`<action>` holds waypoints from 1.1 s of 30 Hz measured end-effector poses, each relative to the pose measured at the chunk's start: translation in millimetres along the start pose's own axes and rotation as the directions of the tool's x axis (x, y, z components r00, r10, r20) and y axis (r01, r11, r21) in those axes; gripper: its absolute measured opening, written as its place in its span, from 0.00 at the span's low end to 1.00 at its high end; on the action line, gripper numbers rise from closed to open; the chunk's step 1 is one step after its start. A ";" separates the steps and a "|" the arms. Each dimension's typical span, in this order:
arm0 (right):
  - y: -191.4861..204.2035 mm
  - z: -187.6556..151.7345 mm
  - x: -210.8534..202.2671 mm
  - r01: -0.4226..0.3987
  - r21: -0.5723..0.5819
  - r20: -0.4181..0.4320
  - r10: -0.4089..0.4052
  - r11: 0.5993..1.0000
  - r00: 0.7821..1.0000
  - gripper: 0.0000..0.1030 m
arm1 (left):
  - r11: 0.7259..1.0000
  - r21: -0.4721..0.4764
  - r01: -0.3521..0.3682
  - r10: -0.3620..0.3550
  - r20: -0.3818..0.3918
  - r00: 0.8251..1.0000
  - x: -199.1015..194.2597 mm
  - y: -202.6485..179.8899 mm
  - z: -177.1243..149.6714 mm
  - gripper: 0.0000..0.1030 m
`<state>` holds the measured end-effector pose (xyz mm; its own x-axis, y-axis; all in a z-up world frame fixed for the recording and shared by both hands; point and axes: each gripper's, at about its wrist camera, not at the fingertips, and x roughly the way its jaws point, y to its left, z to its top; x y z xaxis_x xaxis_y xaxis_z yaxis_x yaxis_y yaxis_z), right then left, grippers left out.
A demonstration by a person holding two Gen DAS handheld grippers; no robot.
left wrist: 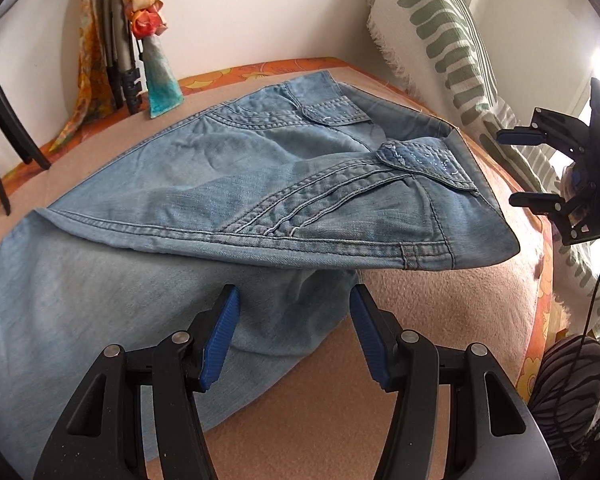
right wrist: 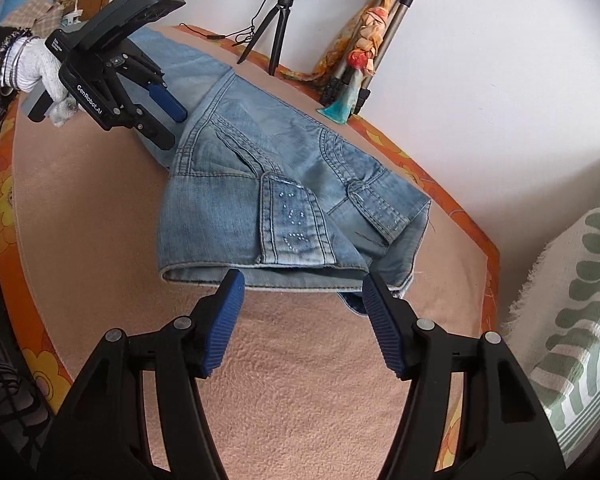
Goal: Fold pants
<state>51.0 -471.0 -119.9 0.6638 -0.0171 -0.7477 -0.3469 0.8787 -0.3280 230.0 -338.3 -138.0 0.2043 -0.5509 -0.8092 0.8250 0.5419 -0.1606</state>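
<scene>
Left tongs (left wrist: pixel 294 300) stand wide apart, nothing between the 2 blue pads (left wrist: pixel 220 336), hanging just over the lower denim layer of the pants (left wrist: pixel 228 184). From the other side the same tongs (right wrist: pixel 168 114) show in a white-gloved hand (right wrist: pixel 40 68), tips right at the folded edge of the cloth; whether they touch it, I can't tell. Right tongs (right wrist: pixel 302 284) are spread open too, empty, poised just short of the waistband hem nearest them. In the left view those tongs (left wrist: pixel 516 168) float off beyond the waist end, fingers apart.

The pants, light blue denim, lie in the middle of the bed on a pinkish blanket (right wrist: pixel 300 380), doubled over so the seat with its 2 flap pockets (right wrist: pixel 292 220) faces up and a leg layer runs out underneath toward the left tongs. The waistband faces the right tongs.

Further out: an orange flowered sheet (right wrist: pixel 460 208) borders the blanket. A green-striped cushion (left wrist: pixel 440 32) leans at the bed's side. At the far edge by the wall stand a black tripod (right wrist: pixel 278 28) with a ring light and a folded tripod (right wrist: pixel 380 40) draped in a scarf.
</scene>
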 end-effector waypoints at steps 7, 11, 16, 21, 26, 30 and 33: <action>17.8 -1.0 12.3 0.008 -0.111 0.007 -0.007 0.994 1.000 0.62 | 0.999 -0.045 0.024 -0.024 0.007 1.000 9.0 7.2 2.7 0.54; 21.4 9.7 26.6 0.052 -0.139 0.034 -0.047 0.989 0.998 0.62 | 0.998 -0.062 0.032 -0.032 0.002 0.999 9.0 11.9 5.1 0.54; 7.4 21.4 24.0 0.044 -0.082 0.097 -0.036 0.996 0.995 0.62 | 0.997 -0.065 0.034 -0.035 -0.006 0.999 10.3 15.0 6.3 0.54; -0.6 34.0 34.4 0.007 -0.062 0.069 -0.002 0.998 0.998 0.23 | 0.998 -0.059 0.029 -0.029 -0.003 1.000 13.4 15.6 6.2 0.54; -29.9 49.8 42.7 0.055 0.052 0.066 -0.059 0.997 0.996 0.10 | 0.999 -0.038 0.023 -0.023 -0.001 1.000 14.3 14.4 4.4 0.54; -78.2 69.0 55.5 0.088 0.202 0.054 -0.101 0.975 0.993 0.09 | 0.999 -0.030 0.029 -0.029 0.001 1.000 14.5 15.3 4.6 0.54; -111.4 80.3 86.9 0.101 0.293 -0.014 -0.102 0.951 0.995 0.09 | 0.999 -0.035 0.038 -0.038 0.003 0.999 15.8 17.1 3.8 0.54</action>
<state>200.6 -532.0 -101.9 0.6865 -0.1130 -0.7183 -0.0686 0.9734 -0.2187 249.4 -340.2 -151.4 0.1743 -0.5730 -0.8008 0.8133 0.5423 -0.2110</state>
